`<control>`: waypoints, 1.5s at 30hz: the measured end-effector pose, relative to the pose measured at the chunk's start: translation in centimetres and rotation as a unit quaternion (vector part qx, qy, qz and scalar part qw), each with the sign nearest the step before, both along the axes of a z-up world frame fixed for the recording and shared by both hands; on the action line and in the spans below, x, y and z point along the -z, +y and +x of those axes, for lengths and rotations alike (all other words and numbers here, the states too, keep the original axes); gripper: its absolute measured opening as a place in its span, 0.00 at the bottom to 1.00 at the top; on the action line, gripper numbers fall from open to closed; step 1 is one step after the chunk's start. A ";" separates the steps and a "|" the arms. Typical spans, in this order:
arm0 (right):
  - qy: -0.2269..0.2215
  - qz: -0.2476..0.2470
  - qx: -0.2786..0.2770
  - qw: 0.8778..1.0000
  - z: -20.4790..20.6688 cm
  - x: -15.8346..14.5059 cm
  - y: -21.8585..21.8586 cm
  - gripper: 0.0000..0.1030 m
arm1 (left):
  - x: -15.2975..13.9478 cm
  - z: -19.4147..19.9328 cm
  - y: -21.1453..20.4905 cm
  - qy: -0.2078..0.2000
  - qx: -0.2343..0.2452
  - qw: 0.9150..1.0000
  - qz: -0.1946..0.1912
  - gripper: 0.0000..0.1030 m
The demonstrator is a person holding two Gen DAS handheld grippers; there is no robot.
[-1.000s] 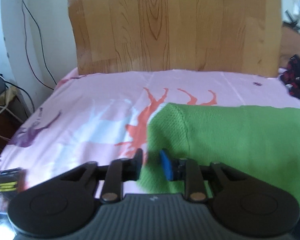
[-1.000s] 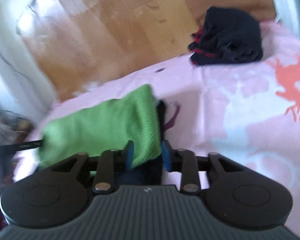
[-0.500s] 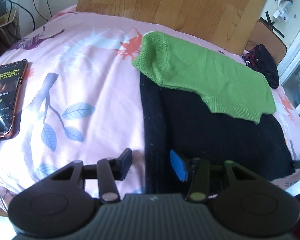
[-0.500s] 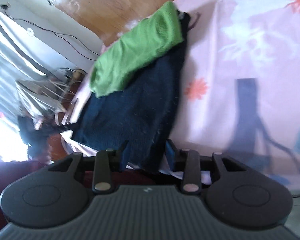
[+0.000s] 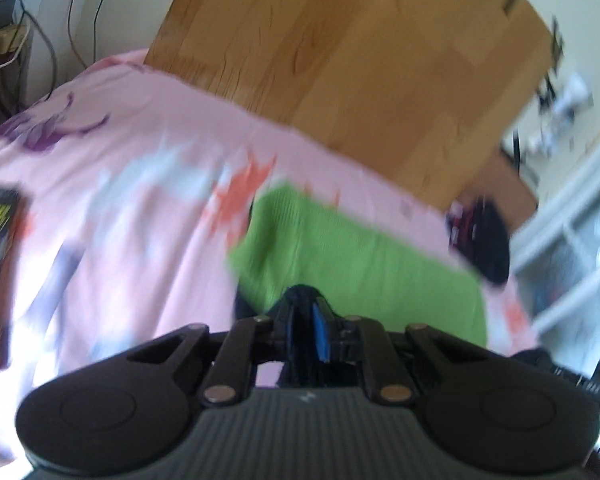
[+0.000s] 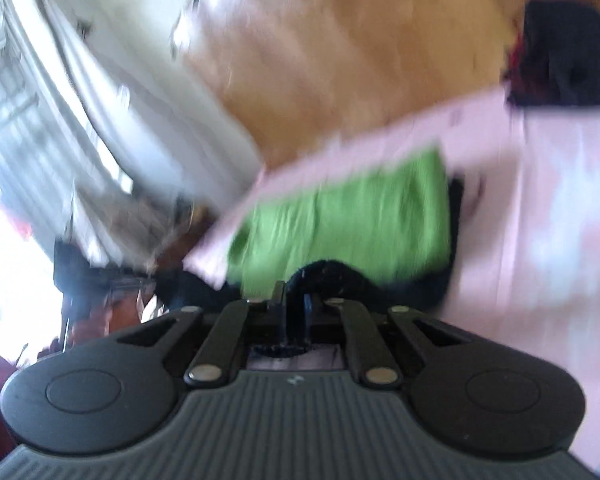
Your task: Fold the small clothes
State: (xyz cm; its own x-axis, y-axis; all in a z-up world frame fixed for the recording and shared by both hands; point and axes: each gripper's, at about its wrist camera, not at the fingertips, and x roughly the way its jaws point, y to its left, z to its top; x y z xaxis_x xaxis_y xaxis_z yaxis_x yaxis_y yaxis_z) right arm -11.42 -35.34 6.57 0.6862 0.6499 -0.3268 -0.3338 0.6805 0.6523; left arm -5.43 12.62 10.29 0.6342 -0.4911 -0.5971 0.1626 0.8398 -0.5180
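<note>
Both tongs, left [image 5: 305, 322] and right [image 6: 296, 307], clamped on black garment [image 6: 332, 276] under green sweater [image 5: 360, 268].

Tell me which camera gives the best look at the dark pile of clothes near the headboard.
The right wrist view: the dark clothes pile fills its upper right corner, large though blurred. The left wrist view shows the same pile smaller, smeared at the bed's far right edge, beyond the green garment.

Both fisheye views are heavily motion-blurred and curve at the edges. Daylight blows out the window [image 6: 8, 216] at the right wrist view's left edge. The pink bedsheet [image 5: 140, 184] looks washed out, its print smeared.
</note>
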 end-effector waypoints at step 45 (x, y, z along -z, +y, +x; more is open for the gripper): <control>-0.054 -0.116 0.166 0.978 6.7 -2.3 4.5 0.47 | -1.2 5.6 -8.3 -0.100 0.011 0.987 0.122 0.25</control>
